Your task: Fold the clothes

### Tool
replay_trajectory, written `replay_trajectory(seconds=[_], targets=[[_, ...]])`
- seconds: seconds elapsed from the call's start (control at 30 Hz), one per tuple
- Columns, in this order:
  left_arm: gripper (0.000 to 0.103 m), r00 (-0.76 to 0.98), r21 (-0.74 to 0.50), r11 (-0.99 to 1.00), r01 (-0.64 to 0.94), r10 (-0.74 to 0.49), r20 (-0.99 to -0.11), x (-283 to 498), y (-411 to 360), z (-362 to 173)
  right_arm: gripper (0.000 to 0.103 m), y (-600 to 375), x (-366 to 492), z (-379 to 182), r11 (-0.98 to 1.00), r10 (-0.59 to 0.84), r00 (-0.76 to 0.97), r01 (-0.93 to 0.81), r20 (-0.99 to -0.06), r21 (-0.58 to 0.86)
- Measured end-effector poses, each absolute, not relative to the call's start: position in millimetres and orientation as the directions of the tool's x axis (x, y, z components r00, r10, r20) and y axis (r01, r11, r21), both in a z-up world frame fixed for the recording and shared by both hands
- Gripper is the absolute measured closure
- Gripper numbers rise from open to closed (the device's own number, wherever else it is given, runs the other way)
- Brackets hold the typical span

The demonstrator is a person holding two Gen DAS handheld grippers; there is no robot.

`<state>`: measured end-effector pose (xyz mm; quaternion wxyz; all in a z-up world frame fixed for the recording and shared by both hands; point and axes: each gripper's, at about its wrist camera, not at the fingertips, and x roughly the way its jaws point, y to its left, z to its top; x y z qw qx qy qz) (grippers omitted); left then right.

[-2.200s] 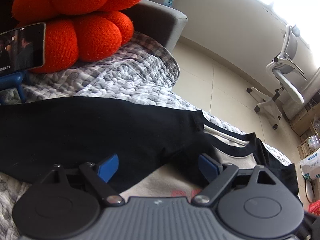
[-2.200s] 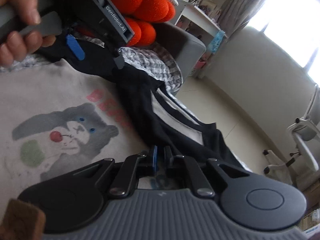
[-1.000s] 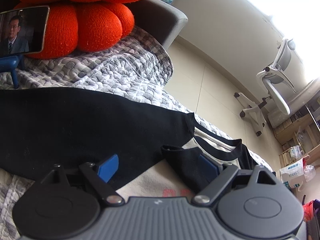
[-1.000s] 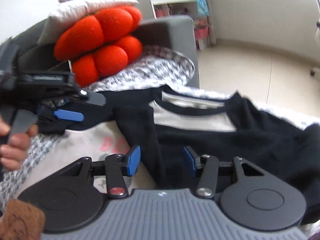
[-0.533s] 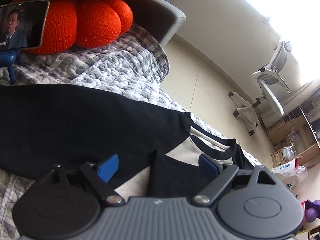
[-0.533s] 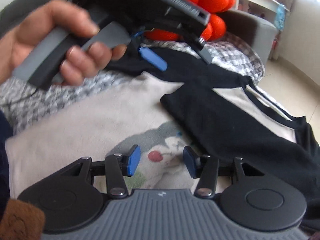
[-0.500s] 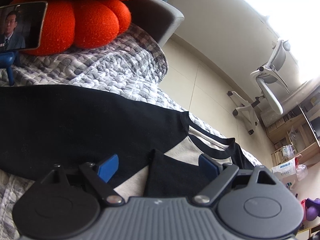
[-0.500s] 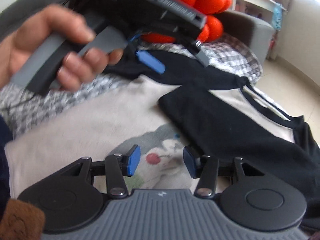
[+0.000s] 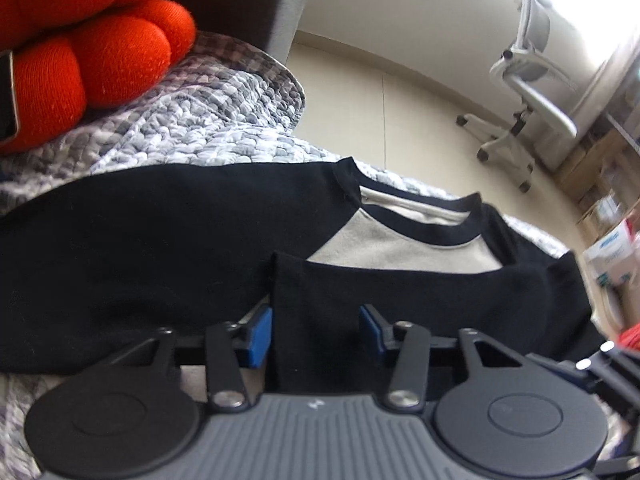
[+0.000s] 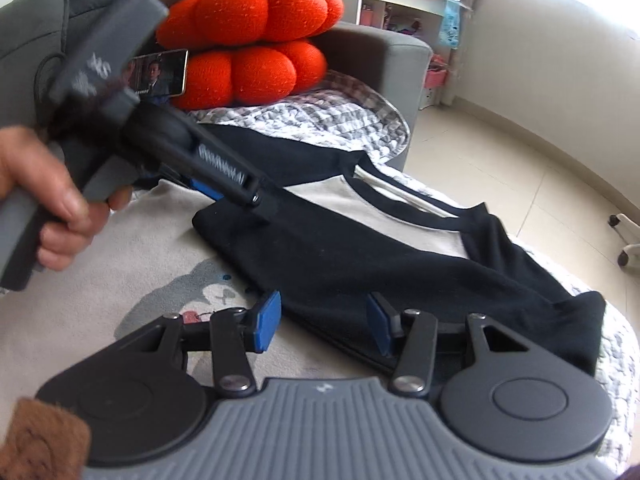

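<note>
**On the quilt, sleeve folded across the shirt**

On the grey quilt (image 10: pixel 320 116) lies the shirt (image 10: pixel 132 276), near the orange cushion (image 10: pixel 256 40). Its black sleeve (image 10: pixel 360 256) crosses the chest. Left gripper (image 9: pixel 316 330) and right gripper (image 10: pixel 324 320) both gape, sleeve cloth between their fingers, unpinched.

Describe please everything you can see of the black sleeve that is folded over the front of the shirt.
The black sleeve is soft knit cloth, matching the shirt's black collar. It lies flat and diagonal across the cream chest, its squared cuff end near the bear print, partly covering it. The left gripper hovers at the cuff, its pads either side of it but apart. The right gripper, open, straddles the sleeve's lower edge.
</note>
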<state>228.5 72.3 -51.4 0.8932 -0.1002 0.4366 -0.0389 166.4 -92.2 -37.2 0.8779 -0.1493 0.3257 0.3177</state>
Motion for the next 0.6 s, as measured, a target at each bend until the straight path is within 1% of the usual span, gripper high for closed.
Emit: replay_trajectory(seconds=[0.03, 0.1, 0.13, 0.17, 0.43, 0.6], targets=[[0.072, 0.621, -0.211, 0.977, -0.02, -0.154, -0.769, 228.2, 73.2, -50.4, 0.051, -93.9, 165.7, -36.0, 0.758, 0.458, 0.59, -0.65, -0.665, -0.055], [0.089, 0.631, -0.219, 0.975, -0.026, -0.154, -0.76, 227.6, 76.6, -47.6, 0.051, -98.1, 164.7, -34.1, 0.766, 0.448, 0.598, -0.64, -0.665, -0.059], [0.093, 0.637, -0.223, 0.974, -0.03, -0.154, -0.756, 227.3, 78.3, -46.2, 0.051, -100.2, 164.2, -33.1, 0.77, 0.443, 0.602, -0.635, -0.665, -0.061], [0.098, 0.642, -0.227, 0.973, -0.033, -0.154, -0.751, 227.1, 80.0, -44.8, 0.051, -102.3, 163.7, -32.1, 0.775, 0.438, 0.606, -0.629, -0.664, -0.063], [0.098, 0.683, -0.261, 0.964, -0.058, -0.152, -0.714, 224.8, 93.4, -33.7, 0.051, -124.8, 163.5, -22.0, 0.82, 0.408, 0.646, -0.57, -0.646, -0.052], [0.099, 0.715, -0.249, 0.967, -0.058, -0.134, -0.686, 220.7, 99.3, -22.4, 0.051, -130.3, 165.2, -22.1, 0.833, 0.387, 0.654, -0.551, -0.651, -0.058]])
